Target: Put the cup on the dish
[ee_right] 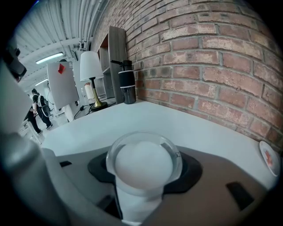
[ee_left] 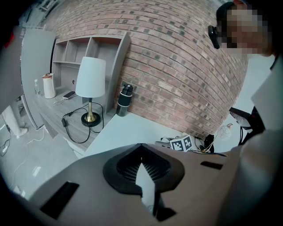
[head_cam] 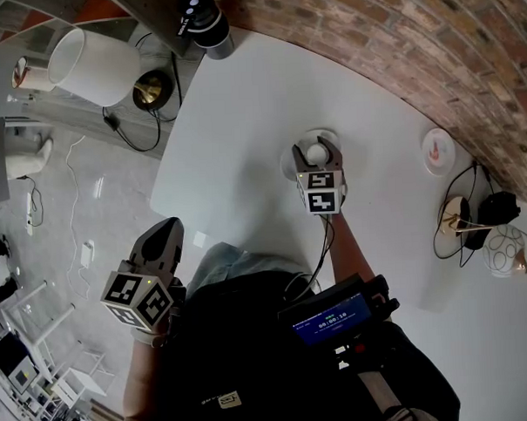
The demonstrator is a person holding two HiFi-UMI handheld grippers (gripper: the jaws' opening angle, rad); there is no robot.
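Note:
A clear cup (head_cam: 317, 150) with a white inside stands between the jaws of my right gripper (head_cam: 318, 161), which is shut on it. Under and around the cup a round white dish (head_cam: 329, 134) shows its rim; whether the cup rests on it I cannot tell. In the right gripper view the cup (ee_right: 143, 161) fills the middle, gripped by the right gripper (ee_right: 142, 183), and the dish is hidden. My left gripper (head_cam: 163, 234) hangs off the table's near left corner, jaws together with nothing in them. In its own view the left gripper (ee_left: 146, 178) shows only a thin slit.
White table (head_cam: 242, 119) against a curved brick wall (head_cam: 396, 42). A black flask (head_cam: 206, 23) stands at the far corner, a white lamp (head_cam: 89, 54) beyond the table edge. At right lie a small plate with a red mark (head_cam: 438, 150), cables with a black plug (head_cam: 497, 208) and a patterned ball (head_cam: 507, 250).

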